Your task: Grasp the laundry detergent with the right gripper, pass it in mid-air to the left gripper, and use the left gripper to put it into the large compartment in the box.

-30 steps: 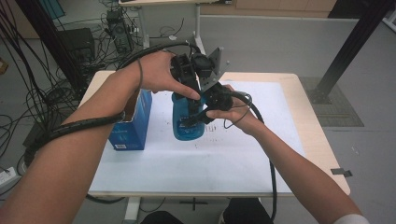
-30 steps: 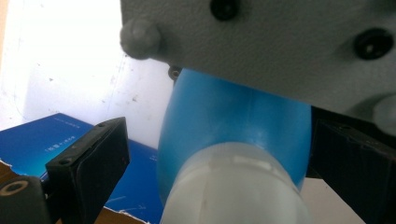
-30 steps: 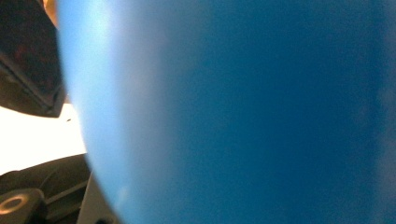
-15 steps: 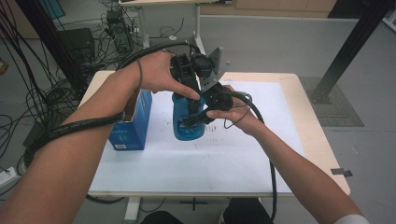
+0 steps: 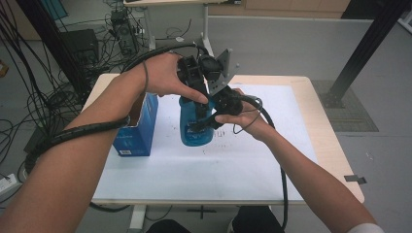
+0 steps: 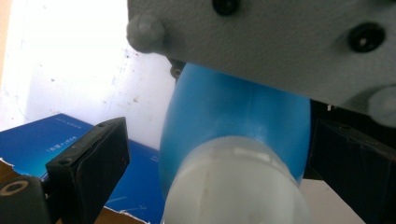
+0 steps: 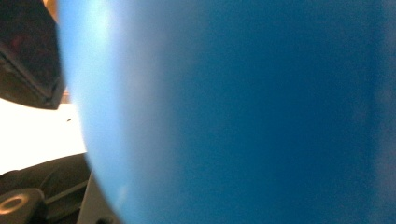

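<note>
Bottle (image 5: 195,127) stands upright near the middle of the table (image 5: 311,121), on the white sheet (image 5: 204,165) that covers most of the top. It is translucent blue, rounded at the shoulder, and in the left gripper view a pale whitish cap (image 6: 233,186) tops it. The right tongs (image 5: 206,121) are clamped on the bottle's side, and the right gripper view is nearly all blurred blue wall, pressed right up close. The left tongs (image 5: 197,90) hang over the top of the bottle, jaws apart on either side of the cap with clear gaps, gripping nothing. Between the two hands, the grey three-cornered plate (image 5: 221,73) of the right tongs juts up and, in the left gripper view, crowds in just above the bottle's shoulder. Just to the bottle's left stands a blue box (image 5: 138,133) with its top torn open, partly covered by the left forearm. Thick black cables trail from both tongs along the arms. Beyond the table, more cables lie across the floor (image 5: 272,48).
</note>
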`<move>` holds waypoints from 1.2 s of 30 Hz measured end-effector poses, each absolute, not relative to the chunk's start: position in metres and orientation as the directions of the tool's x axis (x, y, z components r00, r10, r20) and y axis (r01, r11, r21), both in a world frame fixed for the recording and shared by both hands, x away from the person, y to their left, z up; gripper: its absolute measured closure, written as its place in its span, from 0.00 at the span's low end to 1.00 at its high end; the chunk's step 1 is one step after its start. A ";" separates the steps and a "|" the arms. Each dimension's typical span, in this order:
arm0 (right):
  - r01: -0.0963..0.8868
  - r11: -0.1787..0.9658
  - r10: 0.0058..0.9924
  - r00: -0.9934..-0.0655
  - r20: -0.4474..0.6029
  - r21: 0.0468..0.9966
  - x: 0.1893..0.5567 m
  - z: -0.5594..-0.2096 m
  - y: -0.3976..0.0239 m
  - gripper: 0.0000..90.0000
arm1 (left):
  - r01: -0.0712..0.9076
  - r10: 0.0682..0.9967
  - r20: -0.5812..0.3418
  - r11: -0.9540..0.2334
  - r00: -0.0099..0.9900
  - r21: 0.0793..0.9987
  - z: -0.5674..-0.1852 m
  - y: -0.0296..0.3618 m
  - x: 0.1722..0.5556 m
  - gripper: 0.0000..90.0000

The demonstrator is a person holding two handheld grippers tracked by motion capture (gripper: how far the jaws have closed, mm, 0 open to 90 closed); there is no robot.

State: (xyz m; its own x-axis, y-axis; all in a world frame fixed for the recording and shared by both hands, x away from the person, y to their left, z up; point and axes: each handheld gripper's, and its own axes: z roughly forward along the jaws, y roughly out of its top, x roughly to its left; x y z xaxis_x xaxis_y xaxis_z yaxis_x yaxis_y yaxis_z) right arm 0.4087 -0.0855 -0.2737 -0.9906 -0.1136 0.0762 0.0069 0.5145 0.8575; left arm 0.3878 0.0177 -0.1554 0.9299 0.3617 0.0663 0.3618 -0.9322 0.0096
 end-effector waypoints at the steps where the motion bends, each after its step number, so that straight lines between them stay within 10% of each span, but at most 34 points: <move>1: 0.005 0.515 -0.114 -0.991 0.074 0.857 0.409 -0.274 -0.086 0.48 | 0.364 0.364 0.068 -0.931 0.929 0.012 -0.156 0.018 0.388 0.06; 36: 0.003 0.517 -0.116 -0.990 0.074 0.856 0.408 -0.274 -0.085 0.48 | 0.362 0.362 0.076 -0.932 0.929 0.011 -0.154 0.019 0.387 0.07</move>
State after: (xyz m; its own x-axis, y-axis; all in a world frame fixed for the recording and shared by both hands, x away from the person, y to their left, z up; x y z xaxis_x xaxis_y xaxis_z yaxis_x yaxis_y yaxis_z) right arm 0.4076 -0.0854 -0.2741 -0.9904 -0.1163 0.0743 0.0035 0.5169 0.8561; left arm 0.3872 0.0194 -0.1542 0.9292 0.3617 0.0764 0.3619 -0.9321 0.0107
